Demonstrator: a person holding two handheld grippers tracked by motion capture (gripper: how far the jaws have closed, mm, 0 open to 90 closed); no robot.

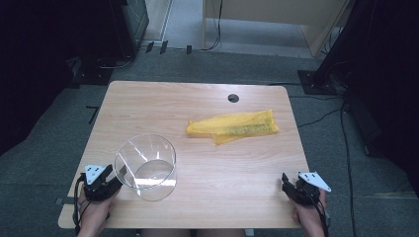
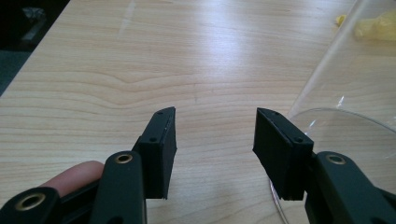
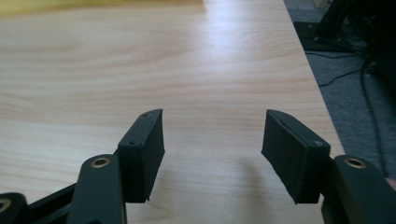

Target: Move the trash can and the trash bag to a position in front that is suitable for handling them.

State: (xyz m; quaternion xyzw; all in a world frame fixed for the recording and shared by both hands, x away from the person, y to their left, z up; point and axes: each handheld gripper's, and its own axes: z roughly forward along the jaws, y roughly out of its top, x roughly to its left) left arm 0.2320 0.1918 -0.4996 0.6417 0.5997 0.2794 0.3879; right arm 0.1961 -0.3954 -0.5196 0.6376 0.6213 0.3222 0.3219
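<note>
At the near edge of the bench (image 1: 197, 197), your left hand-held gripper (image 1: 109, 183) and right hand-held gripper (image 1: 288, 183) rest with jaws wide, holding nothing. The clear glass bowl (image 1: 146, 167) lies tipped just beside the left one; the yellow bag (image 1: 232, 126) sits farther back. Likely next: approach the bag low, pinching one edge.

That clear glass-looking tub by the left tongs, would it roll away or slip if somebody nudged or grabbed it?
The clear container stands upright on its flat base, so a nudge would probably slide it across the wooden table rather than roll it. Its smooth, shiny wall looks slippery to pinch. It is empty and thin-walled, so likely light, and a high push might tip it.
</note>
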